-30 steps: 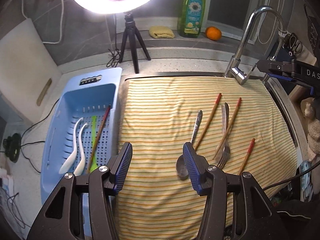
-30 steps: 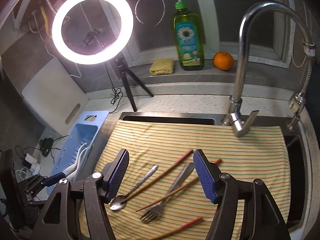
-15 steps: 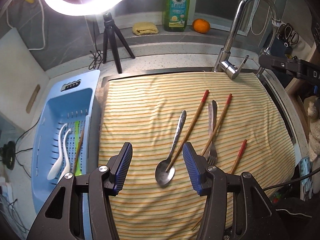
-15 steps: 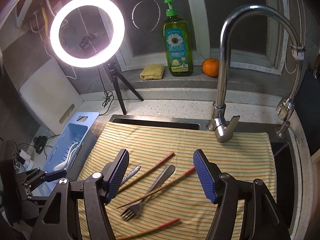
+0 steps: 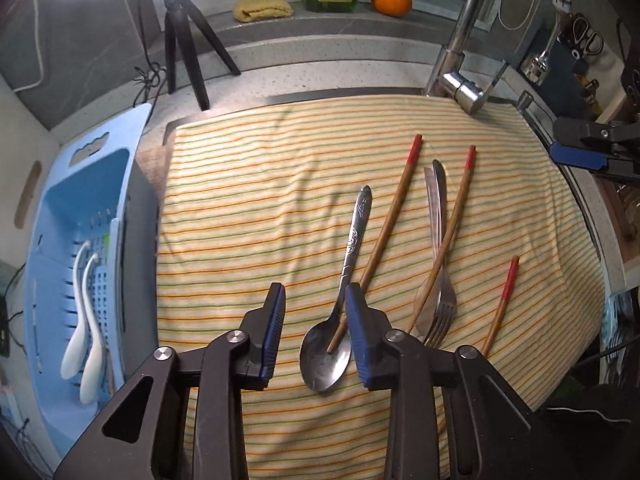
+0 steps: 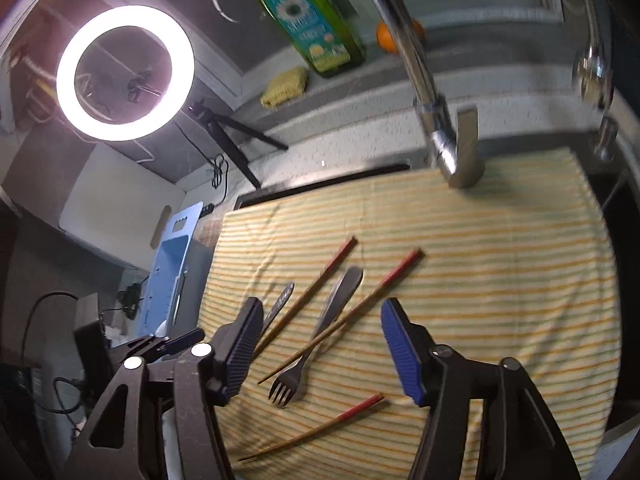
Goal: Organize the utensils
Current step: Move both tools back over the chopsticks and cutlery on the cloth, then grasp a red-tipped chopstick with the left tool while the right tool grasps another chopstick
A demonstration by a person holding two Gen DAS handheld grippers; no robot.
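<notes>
Left gripper straddles the spoon on the striped cloth, jaws closing but pads not yet on it; a chopstick tip rests in the bowl, so it may drag along. Right gripper brackets the fork, jaws apart and closing, nothing pinched. Blue basket on the counter beside the cloth already has white spoons, the likely drop spot.

Home kitchen, sink faucet, dish soap, cutlery

spoon, fork, chopsticks flat on cloth.
</notes>
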